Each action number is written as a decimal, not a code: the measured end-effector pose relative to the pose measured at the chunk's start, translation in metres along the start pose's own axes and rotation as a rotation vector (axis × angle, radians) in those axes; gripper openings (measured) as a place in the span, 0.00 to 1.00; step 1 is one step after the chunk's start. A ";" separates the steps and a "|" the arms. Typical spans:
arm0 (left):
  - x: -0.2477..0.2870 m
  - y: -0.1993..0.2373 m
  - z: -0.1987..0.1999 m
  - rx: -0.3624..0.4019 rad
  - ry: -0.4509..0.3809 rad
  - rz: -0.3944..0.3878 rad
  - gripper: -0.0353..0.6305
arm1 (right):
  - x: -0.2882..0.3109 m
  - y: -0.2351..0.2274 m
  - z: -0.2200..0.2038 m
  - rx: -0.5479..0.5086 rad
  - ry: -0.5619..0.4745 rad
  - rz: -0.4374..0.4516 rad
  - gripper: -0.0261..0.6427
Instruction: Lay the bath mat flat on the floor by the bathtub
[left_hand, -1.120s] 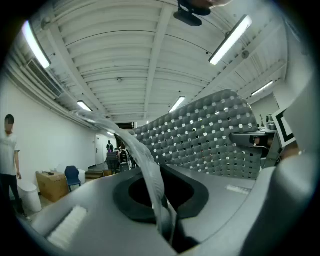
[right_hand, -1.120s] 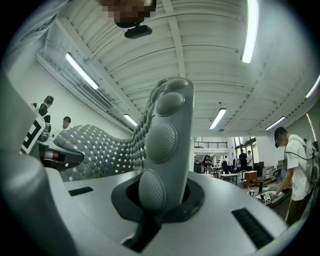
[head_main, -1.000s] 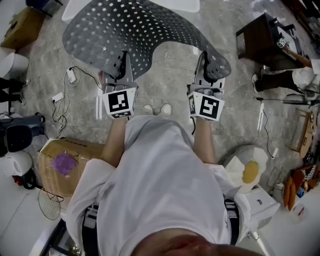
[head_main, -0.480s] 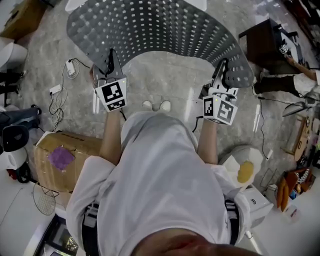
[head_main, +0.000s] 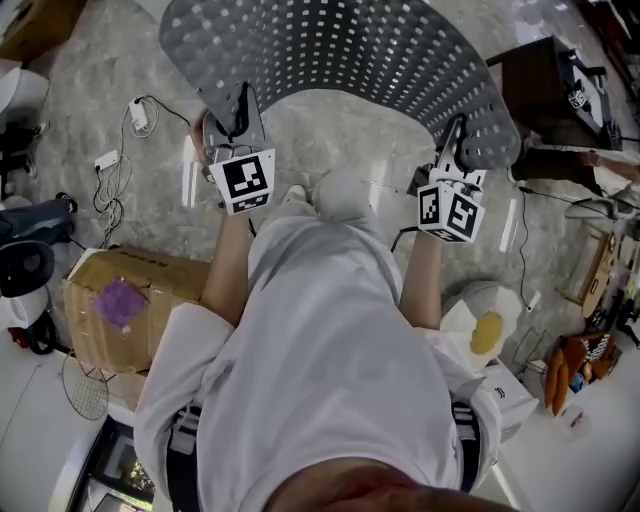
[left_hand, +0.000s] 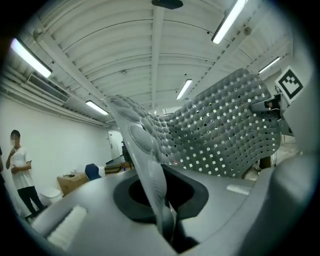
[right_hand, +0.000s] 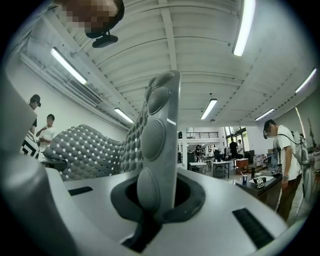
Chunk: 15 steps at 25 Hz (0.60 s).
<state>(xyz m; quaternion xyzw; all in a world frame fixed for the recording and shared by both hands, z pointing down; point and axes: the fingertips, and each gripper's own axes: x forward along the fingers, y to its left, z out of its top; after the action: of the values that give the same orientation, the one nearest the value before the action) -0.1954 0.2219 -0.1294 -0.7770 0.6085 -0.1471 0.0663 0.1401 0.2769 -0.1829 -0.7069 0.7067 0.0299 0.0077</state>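
Spread wider than before, left tool (head_main: 234, 118) and right tool (head_main: 456, 152), each closed on the bath mat (head_main: 340, 50) edge, keep it stretched for laying.

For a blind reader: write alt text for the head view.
A person in white holds a grey perforated bath mat by its near edge, left gripper and right gripper each clamped on a corner, over a marbled floor.

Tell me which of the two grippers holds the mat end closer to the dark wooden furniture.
The right gripper: it clamps the grey bath mat beside the dark furniture. The left gripper grips the end near the white charger.
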 end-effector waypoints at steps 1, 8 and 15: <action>0.001 -0.001 -0.003 0.000 0.008 -0.001 0.08 | 0.001 0.000 -0.004 -0.002 0.008 0.004 0.07; 0.037 0.000 -0.025 0.018 0.054 0.000 0.08 | 0.046 0.006 -0.040 -0.005 0.058 0.033 0.07; 0.116 -0.011 -0.067 0.050 0.134 -0.021 0.08 | 0.124 0.008 -0.109 0.011 0.143 0.083 0.07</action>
<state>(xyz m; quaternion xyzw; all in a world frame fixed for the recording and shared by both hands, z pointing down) -0.1809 0.1180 -0.0454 -0.7697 0.5996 -0.2149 0.0433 0.1357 0.1471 -0.0801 -0.6773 0.7342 -0.0240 -0.0400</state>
